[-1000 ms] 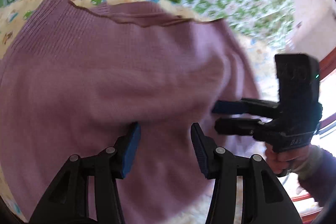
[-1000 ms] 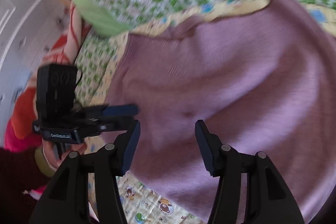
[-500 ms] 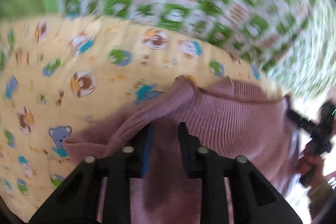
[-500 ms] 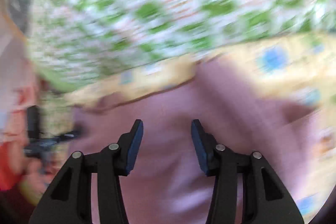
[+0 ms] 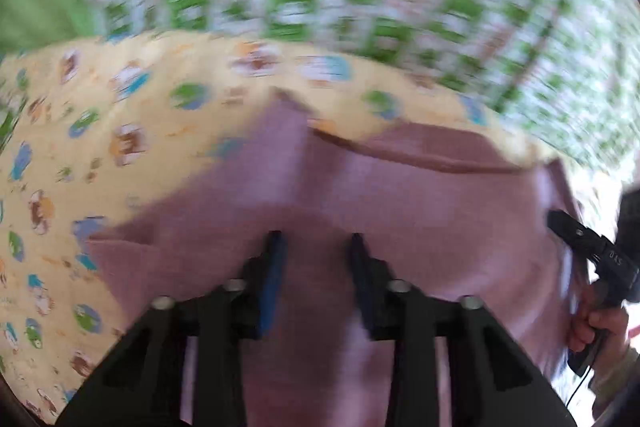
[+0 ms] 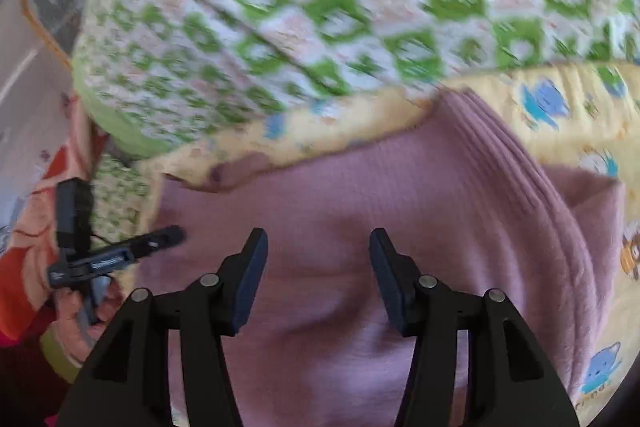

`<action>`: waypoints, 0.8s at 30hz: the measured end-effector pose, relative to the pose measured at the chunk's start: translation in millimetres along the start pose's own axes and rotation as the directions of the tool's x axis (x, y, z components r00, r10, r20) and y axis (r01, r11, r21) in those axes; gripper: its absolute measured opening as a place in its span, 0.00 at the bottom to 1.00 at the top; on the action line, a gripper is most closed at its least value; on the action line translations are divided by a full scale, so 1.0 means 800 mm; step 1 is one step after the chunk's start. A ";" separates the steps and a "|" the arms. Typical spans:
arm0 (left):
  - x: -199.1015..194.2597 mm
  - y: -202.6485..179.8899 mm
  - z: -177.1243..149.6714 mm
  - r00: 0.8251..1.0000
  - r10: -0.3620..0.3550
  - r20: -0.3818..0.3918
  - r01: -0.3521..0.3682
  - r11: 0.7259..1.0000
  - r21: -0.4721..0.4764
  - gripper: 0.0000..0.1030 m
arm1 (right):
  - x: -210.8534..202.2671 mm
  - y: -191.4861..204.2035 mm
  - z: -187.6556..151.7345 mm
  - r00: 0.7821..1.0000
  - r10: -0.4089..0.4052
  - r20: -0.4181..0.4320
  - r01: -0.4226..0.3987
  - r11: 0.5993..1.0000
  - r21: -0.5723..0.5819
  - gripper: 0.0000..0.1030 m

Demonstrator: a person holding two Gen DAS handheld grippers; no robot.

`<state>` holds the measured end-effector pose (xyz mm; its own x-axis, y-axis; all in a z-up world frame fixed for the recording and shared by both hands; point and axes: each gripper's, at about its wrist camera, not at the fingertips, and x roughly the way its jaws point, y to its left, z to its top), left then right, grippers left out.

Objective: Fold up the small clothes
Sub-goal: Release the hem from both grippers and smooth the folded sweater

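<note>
We hover both claws, left and right, jaws apart and empty, above the mauve knit sweater spread on the cartoon-print sheet, positioned to grasp an edge for folding.

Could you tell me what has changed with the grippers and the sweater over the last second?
The left gripper, nearly shut around a fold of the purple sweater half a second ago, has opened and let it go. The right gripper stayed open, holding nothing. The sweater still lies on the yellow cartoon blanket.
</note>
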<state>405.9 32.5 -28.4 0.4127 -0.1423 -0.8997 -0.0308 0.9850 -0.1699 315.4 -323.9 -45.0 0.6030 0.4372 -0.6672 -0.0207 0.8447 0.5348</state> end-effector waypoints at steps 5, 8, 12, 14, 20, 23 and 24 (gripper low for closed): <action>-0.003 0.042 0.018 1.000 0.001 -0.003 -0.001 0.993 -0.115 0.06 | -0.009 -0.044 0.006 0.995 -0.087 0.046 0.082 0.991 0.104 0.00; -0.031 0.034 0.009 0.999 -0.023 0.023 0.026 0.991 -0.130 0.28 | -0.023 -0.022 0.006 0.993 -0.115 0.032 0.113 0.991 0.073 0.05; -0.076 0.012 -0.033 0.998 -0.058 0.038 0.062 0.993 -0.097 0.38 | -0.065 0.003 -0.014 0.997 -0.066 0.047 0.063 0.997 0.050 0.16; -0.099 0.006 -0.075 0.996 -0.091 0.025 0.093 0.990 -0.102 0.38 | -0.098 0.006 -0.036 0.996 -0.066 0.061 0.063 0.996 0.056 0.49; -0.136 0.014 -0.183 0.978 -0.205 -0.033 0.198 0.970 -0.138 0.38 | -0.149 0.007 -0.115 0.998 -0.065 0.000 0.064 0.995 0.077 0.54; -0.120 0.019 -0.211 0.983 -0.155 -0.095 0.139 0.978 -0.154 0.38 | -0.139 0.004 -0.144 0.995 -0.063 -0.072 0.069 0.995 0.079 0.54; -0.114 0.025 -0.216 0.983 -0.147 -0.106 0.128 0.978 -0.166 0.38 | -0.135 0.002 -0.151 0.992 -0.084 -0.096 0.091 0.993 0.081 0.54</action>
<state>210.2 48.2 -19.2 0.3142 -0.2951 -0.9023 -0.1285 0.9285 -0.3484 154.2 -332.2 -34.6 0.5237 0.3926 -0.7560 0.0993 0.8533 0.5119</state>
